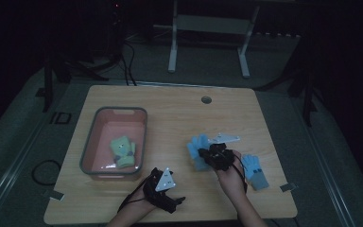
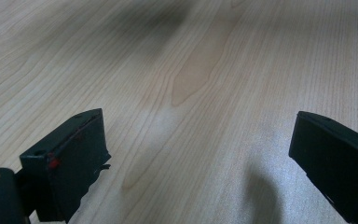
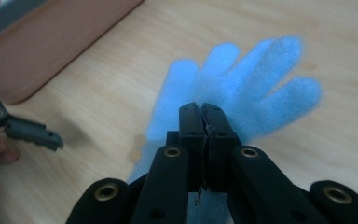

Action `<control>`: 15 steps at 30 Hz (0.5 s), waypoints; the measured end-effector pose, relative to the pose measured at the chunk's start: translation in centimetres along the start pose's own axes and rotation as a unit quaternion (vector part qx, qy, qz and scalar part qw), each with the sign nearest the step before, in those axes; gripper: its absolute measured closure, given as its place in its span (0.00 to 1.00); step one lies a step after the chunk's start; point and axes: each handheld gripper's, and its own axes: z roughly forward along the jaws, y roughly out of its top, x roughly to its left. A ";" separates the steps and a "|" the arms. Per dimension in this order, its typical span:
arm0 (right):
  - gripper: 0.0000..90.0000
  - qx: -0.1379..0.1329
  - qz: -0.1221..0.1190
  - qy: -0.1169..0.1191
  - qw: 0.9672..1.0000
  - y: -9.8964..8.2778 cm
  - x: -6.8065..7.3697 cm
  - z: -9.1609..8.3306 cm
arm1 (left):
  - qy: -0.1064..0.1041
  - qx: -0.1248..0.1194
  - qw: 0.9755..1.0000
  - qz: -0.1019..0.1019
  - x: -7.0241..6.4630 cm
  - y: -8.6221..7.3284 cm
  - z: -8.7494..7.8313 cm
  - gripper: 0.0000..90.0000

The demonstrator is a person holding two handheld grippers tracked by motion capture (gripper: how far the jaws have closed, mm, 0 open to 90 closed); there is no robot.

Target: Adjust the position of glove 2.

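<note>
Two tools at work: right tool (image 3: 200,109) clamped on a blue glove (image 3: 242,88), carrying it low over the desk (image 1: 179,113) toward the pink bin (image 1: 89,156) (green glove (image 1: 123,150) inside); left tool (image 2: 200,154) idle, jaws wide; next, release over bin.

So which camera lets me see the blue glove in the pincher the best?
The right gripper view: the blue glove is close up there, fingers spread, with the right gripper shut on it. The high view shows that glove small and partly covered by the gripper. The left gripper view looks at bare table.
</note>
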 end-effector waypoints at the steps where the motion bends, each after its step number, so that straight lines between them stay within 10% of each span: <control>1: 0.98 0.004 0.001 0.001 1.000 -0.3 0.0 0.1 | 0.000 0.000 1.000 0.000 0.0 0.0 0.0 0.05; 15: 0.95 0.055 0.024 -0.023 0.998 -4.5 -1.6 2.5 | -0.003 0.000 1.000 0.002 0.0 0.0 0.1 0.05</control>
